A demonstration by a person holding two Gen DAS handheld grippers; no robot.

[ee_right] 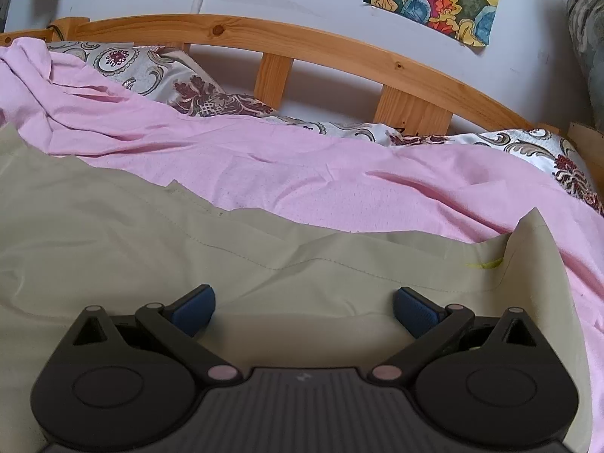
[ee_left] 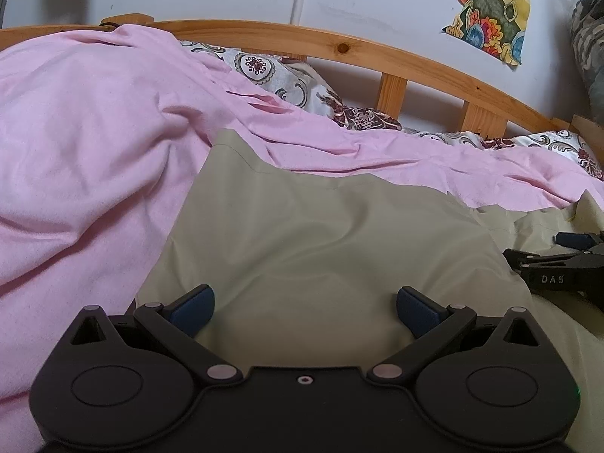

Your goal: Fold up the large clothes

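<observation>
A large pale olive-beige garment (ee_left: pixel 321 234) lies spread on the pink sheet (ee_left: pixel 83 143) of a bed. It also shows in the right wrist view (ee_right: pixel 151 234), with a stitched hem and a raised corner at the right (ee_right: pixel 532 241). My left gripper (ee_left: pixel 305 311) is open and empty, its blue pads wide apart just above the garment's near part. My right gripper (ee_right: pixel 304 311) is open and empty over the garment. The right gripper also shows at the right edge of the left wrist view (ee_left: pixel 566 260), resting on the garment.
A wooden bed rail (ee_left: pixel 377 53) with slats runs along the far side, against a white wall with colourful pictures (ee_left: pixel 490 11). Patterned pillows (ee_right: pixel 158 75) lie under the rail. The pink sheet (ee_right: pixel 339 177) is rumpled beyond the garment.
</observation>
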